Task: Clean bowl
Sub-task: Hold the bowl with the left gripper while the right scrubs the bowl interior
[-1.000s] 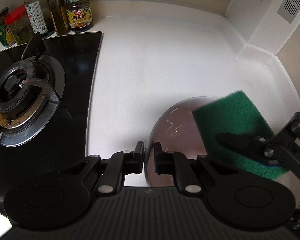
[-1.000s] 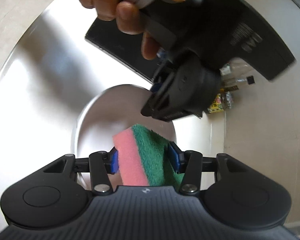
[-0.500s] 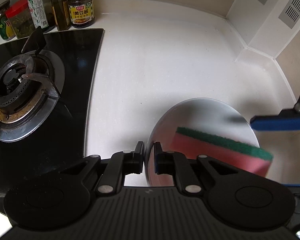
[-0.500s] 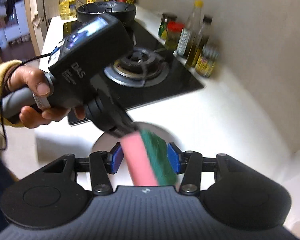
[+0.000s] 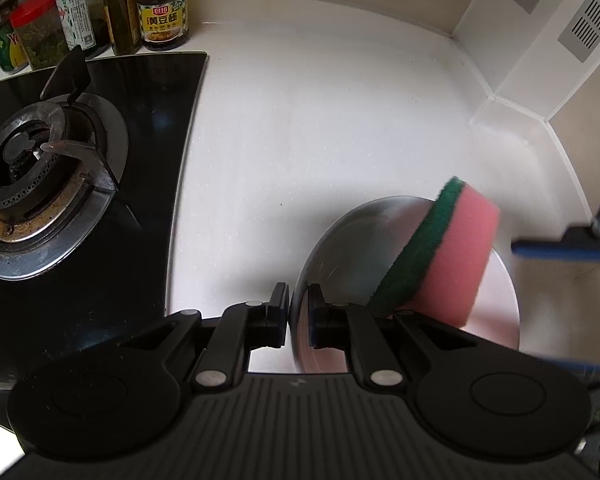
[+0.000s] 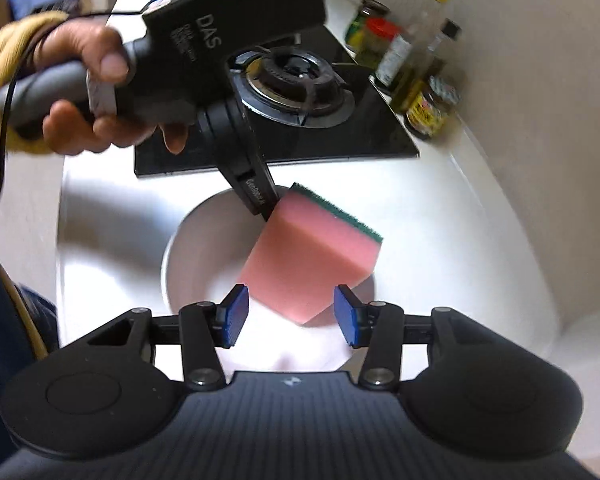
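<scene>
Here the left gripper (image 5: pixel 298 314) clamps the bowl (image 5: pixel 340 248) rim; sponge (image 6: pixel 312 256) lies beyond the right gripper's (image 6: pixel 291 316) parted jaws.

The left tool (image 5: pixel 298 314) hides the near part of the bowl (image 5: pixel 340 240) it grips, and the sponge (image 5: pixel 440 256) covers more of the bowl's inside. Right of it, the right tool (image 5: pixel 560 250) is blurred and cut off by the edge. Beyond the right tool (image 6: pixel 286 314), the jars (image 6: pixel 428 108) are too blurred to read.
</scene>
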A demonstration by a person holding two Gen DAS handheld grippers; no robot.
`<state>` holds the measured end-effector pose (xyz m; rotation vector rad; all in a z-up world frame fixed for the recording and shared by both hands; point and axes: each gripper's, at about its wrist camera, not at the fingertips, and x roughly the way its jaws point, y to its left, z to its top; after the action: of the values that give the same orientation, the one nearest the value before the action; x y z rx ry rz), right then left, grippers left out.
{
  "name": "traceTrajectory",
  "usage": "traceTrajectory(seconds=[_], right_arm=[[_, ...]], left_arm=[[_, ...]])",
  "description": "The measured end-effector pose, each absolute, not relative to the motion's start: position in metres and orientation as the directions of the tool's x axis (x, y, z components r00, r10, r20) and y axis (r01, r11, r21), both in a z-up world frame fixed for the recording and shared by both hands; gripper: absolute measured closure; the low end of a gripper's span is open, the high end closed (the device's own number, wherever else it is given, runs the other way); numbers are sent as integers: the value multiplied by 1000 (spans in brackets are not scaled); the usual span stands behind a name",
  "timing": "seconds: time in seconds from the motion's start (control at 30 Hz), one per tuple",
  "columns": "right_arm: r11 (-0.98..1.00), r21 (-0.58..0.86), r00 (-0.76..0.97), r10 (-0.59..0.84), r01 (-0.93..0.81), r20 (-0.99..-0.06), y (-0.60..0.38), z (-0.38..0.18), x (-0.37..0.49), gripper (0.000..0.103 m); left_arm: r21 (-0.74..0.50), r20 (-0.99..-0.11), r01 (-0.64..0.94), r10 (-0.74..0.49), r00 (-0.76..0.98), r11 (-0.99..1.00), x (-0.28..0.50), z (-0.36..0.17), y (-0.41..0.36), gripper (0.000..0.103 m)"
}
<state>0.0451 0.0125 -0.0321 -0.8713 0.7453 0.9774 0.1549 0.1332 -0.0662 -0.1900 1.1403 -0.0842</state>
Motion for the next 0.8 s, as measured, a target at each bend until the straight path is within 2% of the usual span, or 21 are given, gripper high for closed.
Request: traceTrajectory(seconds=[0.1, 0.23, 0.27, 0.37, 0.47, 0.63, 0.73, 0.8], right_arm=[[194, -298, 352, 398, -935, -847, 12, -21, 57, 61], [-98, -318, 259, 385, -943, -886, 20, -5, 71, 61], [-120, -313, 248, 379, -942, -892, 21, -7, 72, 61], [-355, -304, 199, 304, -884, -932, 39, -11, 83, 61], [-456, -260, 158, 250, -851, -955, 53, -12, 96, 61], [-524, -147, 54, 188, -839, -981, 74, -25, 111, 63], [-394, -27, -42, 166, -919, -985, 80, -32, 126, 78], [-247, 16, -65, 191, -969, -979, 75, -32, 134, 78]], left_arm=[[-179, -895, -25, -152, 418, 984, 155, -64, 127, 94], [-170, -896, -24, -144, 420, 985, 154, -63, 121, 94], [-168, -896, -24, -142, 422, 986, 154, -62, 120, 94], [-160, -895, -23, -135, 425, 987, 154, -61, 115, 94], [-152, -895, -20, -129, 426, 988, 154, -59, 111, 94], [-172, -893, -24, -145, 427, 985, 154, -58, 108, 95], [-212, -890, -50, -172, 423, 976, 151, -58, 111, 94], [-232, -892, -83, -178, 415, 969, 145, -56, 115, 94]])
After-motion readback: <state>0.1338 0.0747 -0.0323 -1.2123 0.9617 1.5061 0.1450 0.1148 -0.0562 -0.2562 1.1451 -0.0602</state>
